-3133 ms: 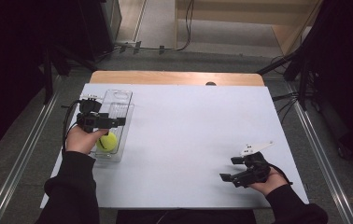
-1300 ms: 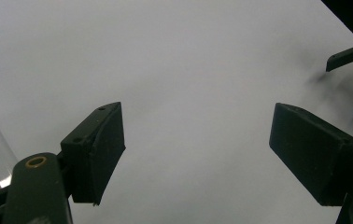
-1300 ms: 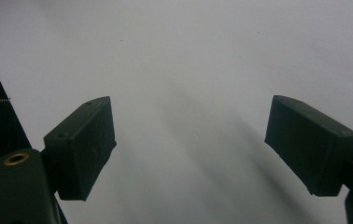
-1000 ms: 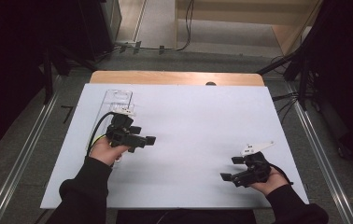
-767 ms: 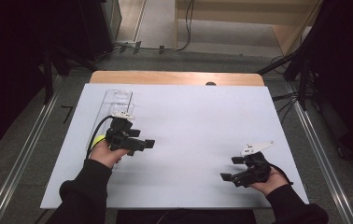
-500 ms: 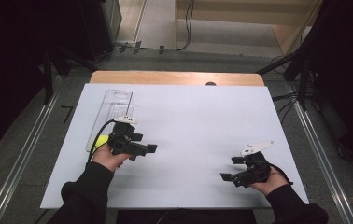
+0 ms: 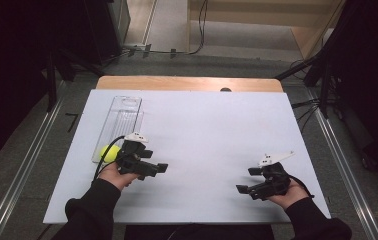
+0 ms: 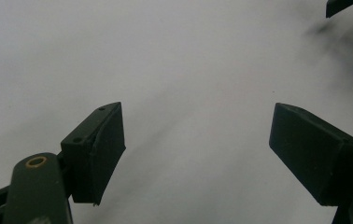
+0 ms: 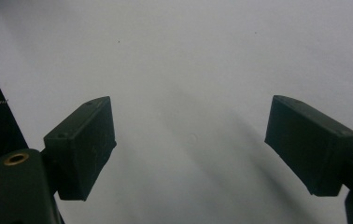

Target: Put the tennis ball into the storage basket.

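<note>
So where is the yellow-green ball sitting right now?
In the high view the yellow-green ball lies at the near end of the clear plastic tray on the table's left side, just behind the left tongs, which are open and empty.

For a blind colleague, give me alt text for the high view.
A person's two hands each hold a black two-jaw gripper over a white table: left gripper beside a yellow-green ball in a clear plastic tray, right gripper near the front right, both open and empty.

high view looking forward and down from above, both gripper views close over the white table point(image 7: 217, 130)
</note>
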Action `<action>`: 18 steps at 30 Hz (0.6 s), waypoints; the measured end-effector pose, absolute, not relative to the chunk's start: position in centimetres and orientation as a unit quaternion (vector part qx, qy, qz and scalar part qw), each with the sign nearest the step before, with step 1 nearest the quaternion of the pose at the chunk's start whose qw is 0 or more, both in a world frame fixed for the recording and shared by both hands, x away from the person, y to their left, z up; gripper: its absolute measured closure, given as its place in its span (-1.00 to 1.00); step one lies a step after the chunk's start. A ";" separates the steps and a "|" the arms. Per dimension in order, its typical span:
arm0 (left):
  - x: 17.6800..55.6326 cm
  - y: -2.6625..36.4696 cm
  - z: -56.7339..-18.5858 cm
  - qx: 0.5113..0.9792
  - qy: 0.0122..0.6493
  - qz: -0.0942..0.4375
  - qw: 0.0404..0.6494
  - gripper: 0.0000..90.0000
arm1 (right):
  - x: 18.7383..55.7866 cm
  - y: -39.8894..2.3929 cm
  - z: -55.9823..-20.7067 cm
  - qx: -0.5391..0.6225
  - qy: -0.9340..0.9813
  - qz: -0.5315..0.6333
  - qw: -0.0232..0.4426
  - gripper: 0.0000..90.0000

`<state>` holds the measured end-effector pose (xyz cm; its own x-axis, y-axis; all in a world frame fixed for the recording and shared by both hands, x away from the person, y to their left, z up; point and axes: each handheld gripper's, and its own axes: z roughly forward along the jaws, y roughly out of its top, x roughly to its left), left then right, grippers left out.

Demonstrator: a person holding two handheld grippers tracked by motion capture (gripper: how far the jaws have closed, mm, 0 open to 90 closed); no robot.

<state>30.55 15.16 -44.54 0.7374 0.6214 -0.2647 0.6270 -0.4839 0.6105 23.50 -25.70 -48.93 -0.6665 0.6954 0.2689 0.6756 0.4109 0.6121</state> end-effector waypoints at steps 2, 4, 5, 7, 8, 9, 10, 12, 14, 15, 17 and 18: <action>30.3 15.2 -44.9 0.860 0.363 -0.005 0.358 -0.59 | 23.5 -25.7 -48.9 0.408 0.840 0.358 0.014 -0.69; 30.2 15.3 -45.2 0.862 0.360 -0.007 0.356 -0.59 | 23.5 -25.7 -48.9 0.407 0.840 0.358 0.016 -0.69; 30.1 15.4 -45.3 0.863 0.361 -0.008 0.354 -0.59 | 23.5 -25.7 -48.9 0.407 0.840 0.358 0.016 -0.69; 30.0 15.6 -45.5 0.863 0.361 -0.012 0.354 -0.59 | 23.4 -25.7 -48.9 0.408 0.839 0.358 0.016 -0.69; 29.9 15.6 -45.5 0.864 0.360 -0.013 0.352 -0.59 | 23.4 -25.7 -48.9 0.409 0.839 0.358 0.015 -0.69; 29.8 15.7 -45.6 0.865 0.358 -0.013 0.352 -0.59 | 23.5 -25.7 -48.9 0.408 0.840 0.359 0.016 -0.69; 29.6 15.7 -45.6 0.865 0.358 -0.010 0.352 -0.59 | 23.5 -25.7 -48.9 0.408 0.840 0.359 0.016 -0.69; 29.4 15.8 -45.6 0.867 0.351 -0.008 0.352 -0.59 | 23.5 -25.7 -48.9 0.407 0.840 0.358 0.016 -0.69; 29.2 15.9 -45.7 0.866 0.350 -0.011 0.357 -0.59 | 23.5 -25.7 -48.9 0.408 0.840 0.358 0.016 -0.69; 29.1 16.0 -45.7 0.867 0.347 -0.012 0.358 -0.59 | 23.5 -25.7 -48.9 0.407 0.840 0.358 0.016 -0.69; 28.8 16.1 -45.7 0.868 0.344 -0.013 0.357 -0.59 | 23.5 -25.8 -48.9 0.408 0.839 0.358 0.015 -0.69; 28.7 16.2 -45.8 0.869 0.341 -0.014 0.357 -0.59 | 23.5 -25.8 -48.9 0.409 0.839 0.358 0.015 -0.69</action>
